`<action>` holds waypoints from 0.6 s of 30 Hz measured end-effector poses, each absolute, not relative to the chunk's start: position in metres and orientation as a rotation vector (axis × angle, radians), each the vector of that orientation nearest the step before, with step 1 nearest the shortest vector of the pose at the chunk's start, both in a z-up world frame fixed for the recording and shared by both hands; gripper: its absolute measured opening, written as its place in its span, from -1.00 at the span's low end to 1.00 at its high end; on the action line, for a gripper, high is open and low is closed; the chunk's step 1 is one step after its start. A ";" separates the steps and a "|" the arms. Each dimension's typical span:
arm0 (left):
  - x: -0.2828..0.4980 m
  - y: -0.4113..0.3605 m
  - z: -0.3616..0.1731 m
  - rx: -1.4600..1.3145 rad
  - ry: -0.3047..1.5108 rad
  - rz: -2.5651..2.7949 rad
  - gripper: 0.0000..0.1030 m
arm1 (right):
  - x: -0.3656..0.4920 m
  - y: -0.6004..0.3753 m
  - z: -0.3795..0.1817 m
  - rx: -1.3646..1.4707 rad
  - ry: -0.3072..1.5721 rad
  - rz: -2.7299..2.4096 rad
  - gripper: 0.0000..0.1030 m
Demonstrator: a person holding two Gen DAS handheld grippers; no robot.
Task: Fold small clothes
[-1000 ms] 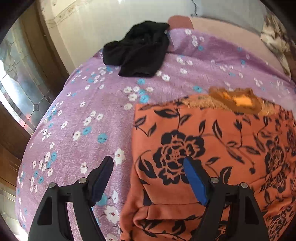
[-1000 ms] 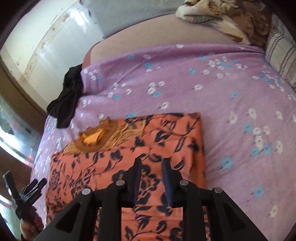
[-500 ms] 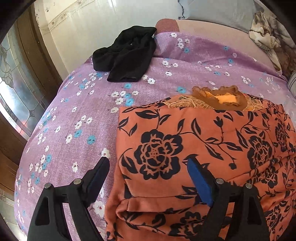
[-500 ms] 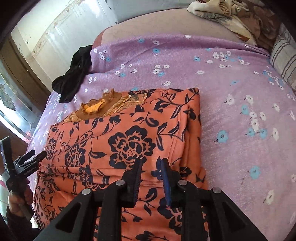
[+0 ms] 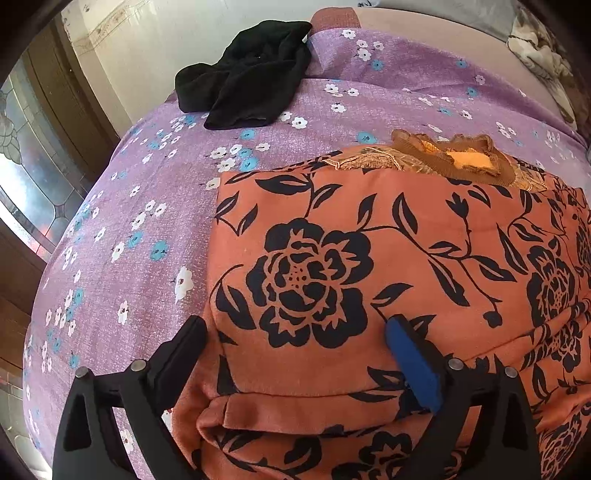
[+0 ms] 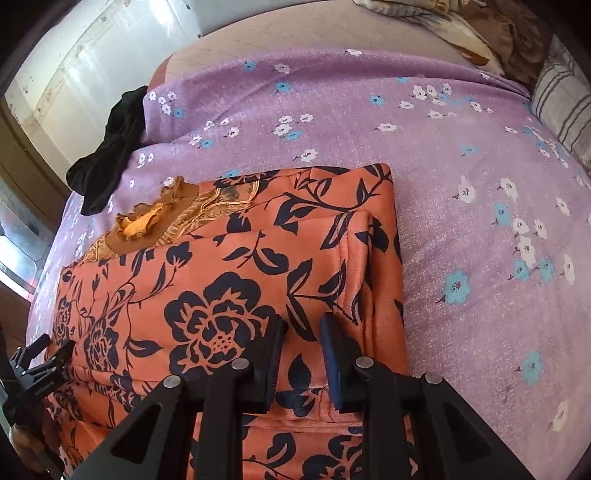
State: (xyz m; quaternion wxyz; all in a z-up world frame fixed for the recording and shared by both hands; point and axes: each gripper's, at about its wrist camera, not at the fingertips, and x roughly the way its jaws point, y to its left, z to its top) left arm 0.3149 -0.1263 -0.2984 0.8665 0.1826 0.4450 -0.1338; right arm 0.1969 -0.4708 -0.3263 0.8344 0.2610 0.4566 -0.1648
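Observation:
An orange garment with black flowers [image 5: 424, 258] lies folded on the purple flowered bedsheet [image 5: 147, 184], its brown and yellow collar [image 5: 461, 158] at the far edge. My left gripper [image 5: 295, 325] hovers low over the garment's near left corner. Its jaws are opening wide, one finger off the cloth's left edge and the blue pad over the cloth, and they grip nothing. In the right wrist view the garment [image 6: 221, 277] fills the lower left. My right gripper [image 6: 303, 325] sits over its near right part, a narrow gap between the pads and cloth showing through. The left gripper [image 6: 55, 345] shows at the far left.
A crumpled black garment [image 5: 251, 70] lies at the sheet's far left corner, also seen as the black garment [image 6: 110, 147]. A striped pillow [image 6: 561, 103] and a patterned blanket [image 6: 480, 33] sit at the far right. A wall and a glazed door [image 5: 33, 155] stand left of the bed.
Both grippers have sunk closer to the orange garment. The left jaws have spread wider. The right jaws keep the same narrow gap.

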 end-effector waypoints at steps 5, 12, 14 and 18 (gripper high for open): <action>0.316 -0.123 -0.301 0.362 0.928 -0.272 0.99 | 0.195 -0.467 -0.327 0.537 0.949 -0.365 -0.51; 0.317 -0.121 -0.303 0.341 0.924 -0.270 1.00 | 0.191 -0.467 -0.328 0.541 0.918 -0.356 -0.51; 0.317 -0.121 -0.303 0.337 0.923 -0.270 1.00 | 0.190 -0.467 -0.329 0.540 0.910 -0.353 -0.51; 0.318 -0.117 -0.304 0.297 0.935 -0.273 1.00 | 0.187 -0.465 -0.330 0.532 0.890 -0.353 -0.50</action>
